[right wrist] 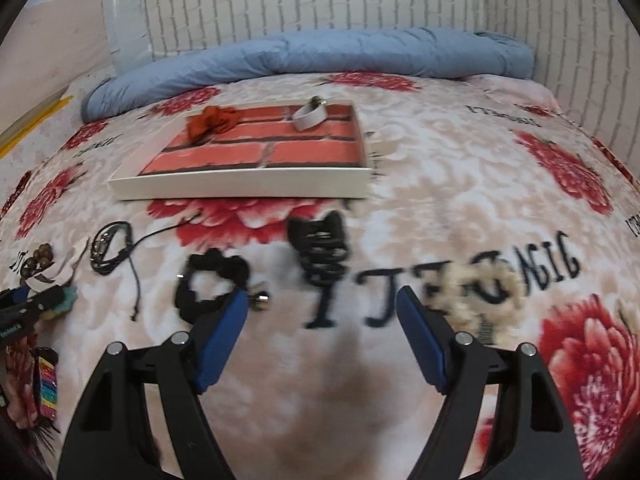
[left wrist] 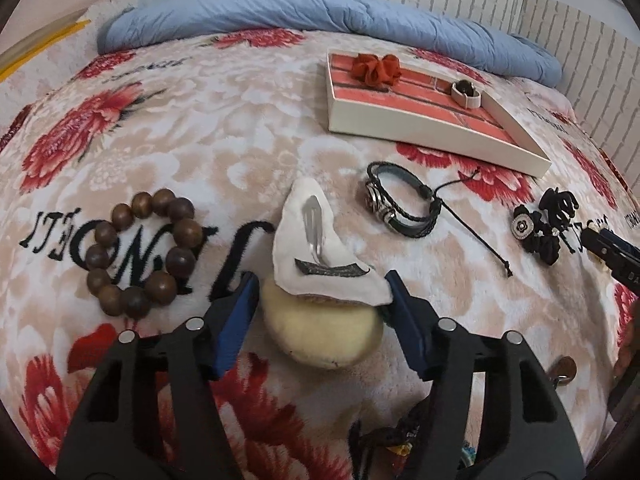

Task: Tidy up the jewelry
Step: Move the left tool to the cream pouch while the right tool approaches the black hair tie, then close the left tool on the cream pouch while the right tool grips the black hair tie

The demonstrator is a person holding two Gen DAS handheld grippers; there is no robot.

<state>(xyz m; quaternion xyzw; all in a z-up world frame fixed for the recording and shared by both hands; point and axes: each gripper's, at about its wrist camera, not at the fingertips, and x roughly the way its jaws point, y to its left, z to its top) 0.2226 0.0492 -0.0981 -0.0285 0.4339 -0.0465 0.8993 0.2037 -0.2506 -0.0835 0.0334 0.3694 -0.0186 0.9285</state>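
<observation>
The left gripper's fingers (left wrist: 240, 312) stand apart on either side of a cream fuzzy hair piece (left wrist: 328, 336) with a white felt hair clip (left wrist: 320, 248) lying over its far edge, the pads not pressing on either, while the right gripper (right wrist: 322, 312) hangs with its fingers wide and nothing between them above the bed's floral blanket (right wrist: 460, 184). Outward lie a wooden bead bracelet (left wrist: 140, 248), a black leather bracelet (left wrist: 396, 204), a black scrunchie (right wrist: 212, 284), a black claw clip (right wrist: 320, 248) and a blurred cream scrunchie (right wrist: 480, 292). Beyond sits a brick-lined tray (right wrist: 240, 188); the blanket's black lettering cannot be read.
</observation>
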